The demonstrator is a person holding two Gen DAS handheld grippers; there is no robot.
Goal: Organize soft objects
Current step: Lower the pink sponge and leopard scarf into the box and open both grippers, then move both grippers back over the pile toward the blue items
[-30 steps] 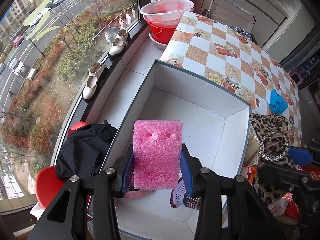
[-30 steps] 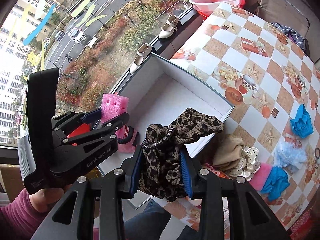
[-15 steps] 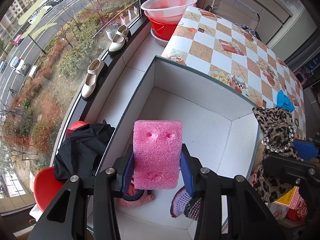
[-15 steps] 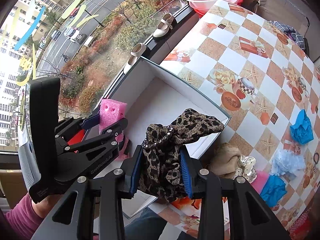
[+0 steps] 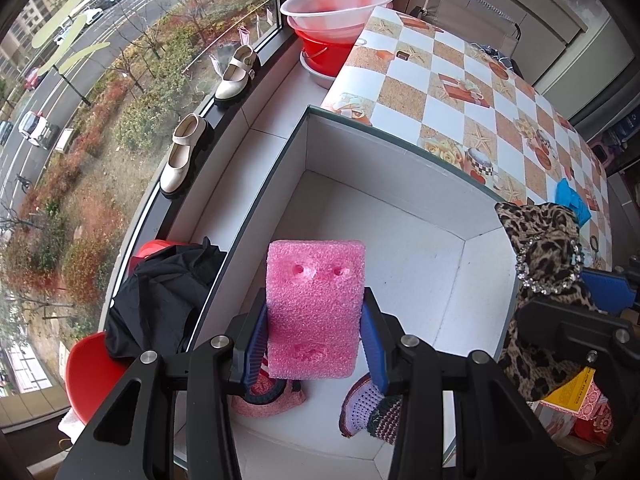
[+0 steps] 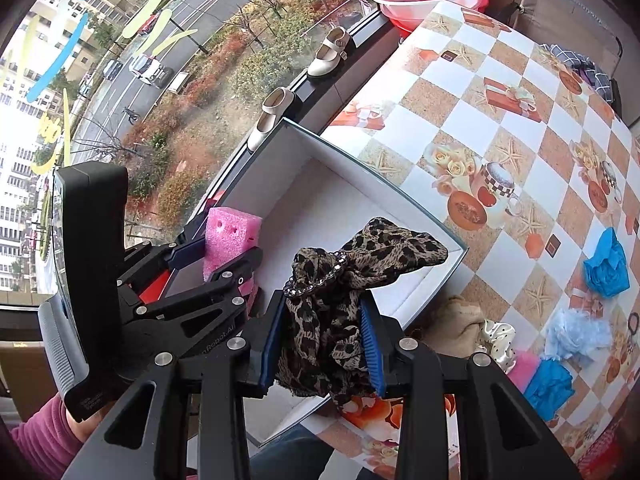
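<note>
The white box [image 5: 420,264] sits at the window edge of the bench [image 5: 472,80], and both held things have to go down into it. The left gripper [image 5: 316,340] is right over the near end of the box, so it is the nearer one. It is pinching a pink sponge [image 5: 316,304], with one blue pad pressed on each side of it. The sponge stands tall, its long side pointing away from the gripper toward the far wall of the box. The box floor lies straight below and just ahead of the sponge. Two small knitted things [image 5: 372,408] already lie on the box floor at the near end, under the gripper. The rest of the floor, toward the far wall, is bare and white, so I think a drop there would be easy. The right gripper [image 6: 326,344] is beside the right wall of the box, above its rim or just outside it; I cannot tell which. It is squeezed tight on a leopard cloth [image 6: 352,272] with a sparkly band. The cloth bunches up between the pads and flops toward the box. More soft things wait on the bench, well apart from the box on its right side: a blue cloth [image 6: 606,264], a pale blue puff [image 6: 576,332] and a beige cloth [image 6: 460,320].
</note>
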